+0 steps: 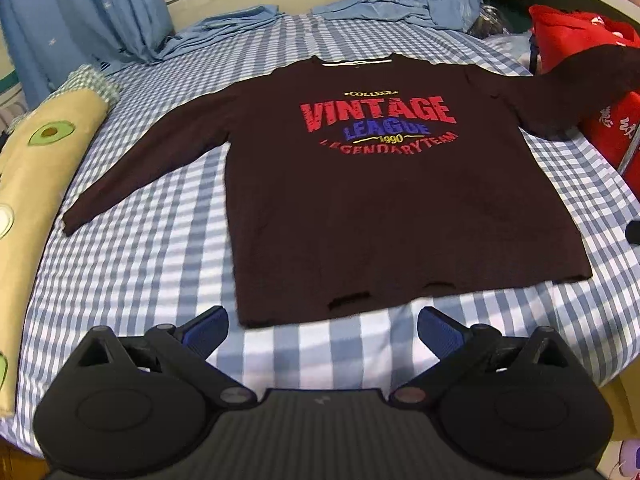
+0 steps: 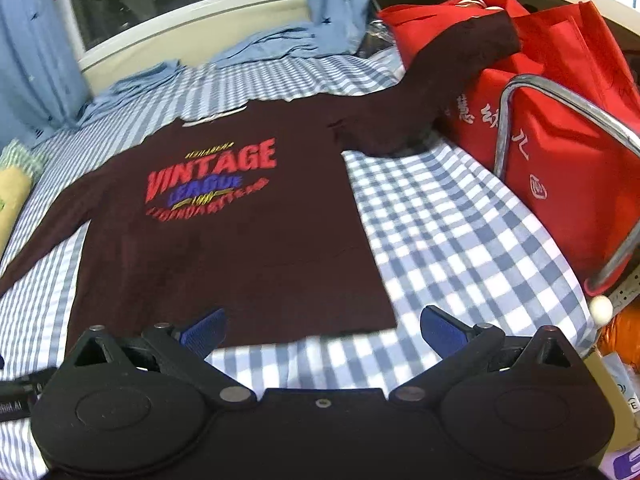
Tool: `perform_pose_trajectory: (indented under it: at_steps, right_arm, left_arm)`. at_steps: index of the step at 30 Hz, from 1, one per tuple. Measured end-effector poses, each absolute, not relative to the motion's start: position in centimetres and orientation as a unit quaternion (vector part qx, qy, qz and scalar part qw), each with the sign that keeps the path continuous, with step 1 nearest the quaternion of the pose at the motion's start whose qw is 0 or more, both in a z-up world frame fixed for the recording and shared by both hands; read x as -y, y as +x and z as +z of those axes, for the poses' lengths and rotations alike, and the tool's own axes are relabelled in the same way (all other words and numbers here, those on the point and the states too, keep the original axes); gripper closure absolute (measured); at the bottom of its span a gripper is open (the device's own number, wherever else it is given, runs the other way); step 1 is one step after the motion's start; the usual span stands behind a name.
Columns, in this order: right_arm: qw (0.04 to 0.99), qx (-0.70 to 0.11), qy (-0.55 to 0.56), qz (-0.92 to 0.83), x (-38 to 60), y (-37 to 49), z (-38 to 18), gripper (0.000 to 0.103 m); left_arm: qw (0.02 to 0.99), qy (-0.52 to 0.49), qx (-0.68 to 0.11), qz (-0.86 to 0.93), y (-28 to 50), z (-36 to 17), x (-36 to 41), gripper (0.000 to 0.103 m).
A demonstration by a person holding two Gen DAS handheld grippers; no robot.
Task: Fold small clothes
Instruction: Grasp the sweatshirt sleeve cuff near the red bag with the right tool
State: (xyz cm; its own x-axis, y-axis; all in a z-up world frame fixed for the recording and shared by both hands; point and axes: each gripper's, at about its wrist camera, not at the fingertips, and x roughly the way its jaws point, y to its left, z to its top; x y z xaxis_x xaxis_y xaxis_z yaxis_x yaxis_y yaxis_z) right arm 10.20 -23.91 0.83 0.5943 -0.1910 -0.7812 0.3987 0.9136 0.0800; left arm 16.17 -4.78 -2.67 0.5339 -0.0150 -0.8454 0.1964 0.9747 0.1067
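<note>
A dark maroon long-sleeved shirt (image 1: 380,208) with a red "VINTAGE LEAGUE" print lies flat, front up, on the blue-and-white checked bed (image 1: 152,240). Its left sleeve (image 1: 152,160) stretches out over the sheet. Its right sleeve (image 2: 452,64) is draped up over a red bag. My left gripper (image 1: 322,326) is open and empty, just before the shirt's hem. My right gripper (image 2: 322,326) is open and empty above the shirt's (image 2: 224,232) lower right corner, its left finger over the hem.
Red fabric bags (image 2: 560,148) with a metal frame (image 2: 516,92) stand at the bed's right edge. A yellow avocado-print pillow (image 1: 36,184) lies along the left. Blue curtains (image 1: 88,12) and folded blue cloth (image 1: 224,28) lie at the back under the window.
</note>
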Motion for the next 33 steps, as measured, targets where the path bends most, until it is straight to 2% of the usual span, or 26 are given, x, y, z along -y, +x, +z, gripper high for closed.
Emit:
perform_pose_trajectory:
  at_steps: [12, 15, 22, 28, 33]
  right_arm:
    - [0.881, -0.413, 0.141, -0.183, 31.8, 20.0, 1.4, 0.0]
    - [0.896, -0.385, 0.14, -0.174, 33.6, 21.5, 2.7, 0.0]
    - [0.938, -0.247, 0.098, -0.224, 39.4, 23.8, 6.7, 0.0]
    - [0.916, -0.222, 0.111, -0.314, 46.8, 26.5, 7.2, 0.0]
    - [0.903, -0.236, 0.109, -0.342, 51.6, 29.0, 6.3, 0.001]
  left_arm:
    - [0.86, 0.104, -0.496, -0.059, 26.7, -3.2, 12.2, 0.001]
    - [0.856, 0.104, -0.505, -0.046, 29.2, -3.3, 13.6, 0.001]
    - [0.852, 0.085, -0.515, -0.033, 33.0, -3.7, 15.3, 0.001]
    - [0.843, 0.081, -0.531, -0.026, 34.7, -4.7, 16.1, 0.001]
    - [0.836, 0.077, -0.543, -0.013, 35.6, -5.4, 15.8, 0.001]
